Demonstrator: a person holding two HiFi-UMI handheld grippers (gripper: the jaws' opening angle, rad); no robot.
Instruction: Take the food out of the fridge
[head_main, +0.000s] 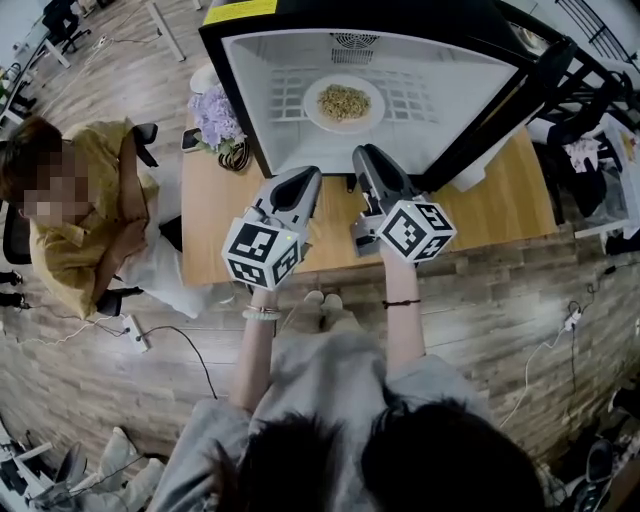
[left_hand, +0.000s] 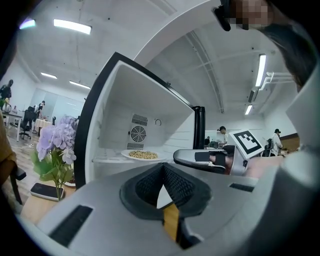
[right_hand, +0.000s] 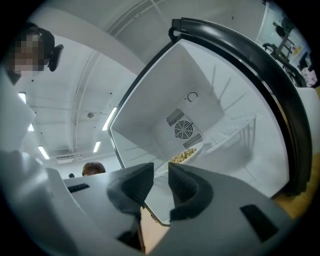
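A white plate of food (head_main: 343, 102) rests on the wire shelf inside the small fridge (head_main: 240, 90), whose door (head_main: 500, 110) stands swung open to the right. Both grippers hover side by side in front of the opening, pointing level at it and apart from the plate. My left gripper (head_main: 300, 180) is shut, its pads meeting at the tips (left_hand: 163, 170) with nothing held. My right gripper (head_main: 368, 157) is open by a narrow gap (right_hand: 161, 172), nothing between its fingers. The plate (left_hand: 142, 155) shows beyond the left jaws; the food (right_hand: 184, 156) shows past the right jaws.
The fridge stands on a wooden table (head_main: 500, 215). Purple flowers (head_main: 215, 115) and a phone (head_main: 190, 140) sit left of the fridge. A seated person (head_main: 80, 210) is at the table's left end. The open door (right_hand: 260, 65) bounds the right side.
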